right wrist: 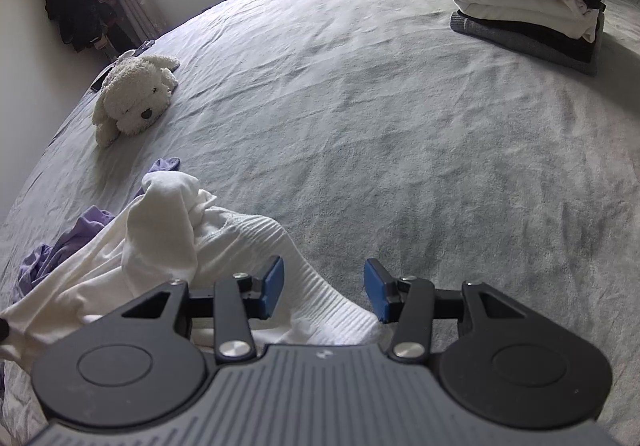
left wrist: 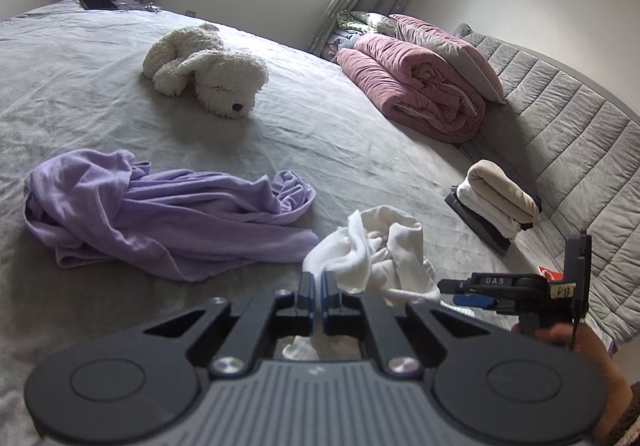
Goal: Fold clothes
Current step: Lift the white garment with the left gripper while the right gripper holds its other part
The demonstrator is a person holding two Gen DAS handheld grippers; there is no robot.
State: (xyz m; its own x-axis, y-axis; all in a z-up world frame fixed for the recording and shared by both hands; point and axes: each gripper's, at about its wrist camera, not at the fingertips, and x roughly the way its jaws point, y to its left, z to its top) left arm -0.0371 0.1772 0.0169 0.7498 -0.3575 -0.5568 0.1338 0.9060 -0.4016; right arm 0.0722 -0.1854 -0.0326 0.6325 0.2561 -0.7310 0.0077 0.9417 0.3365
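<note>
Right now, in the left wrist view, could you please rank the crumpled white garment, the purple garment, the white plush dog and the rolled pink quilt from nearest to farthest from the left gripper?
1. Crumpled white garment, pinched in the left gripper.
2. Purple garment, left.
3. White plush dog, mid-bed.
4. Rolled pink quilt, far right.

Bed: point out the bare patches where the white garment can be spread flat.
Widest bare sheet: between the plush dog, the folded stack and the right gripper. Crowded at the near left, where the purple garment lies against the white garment, pinched by the left gripper.
</note>
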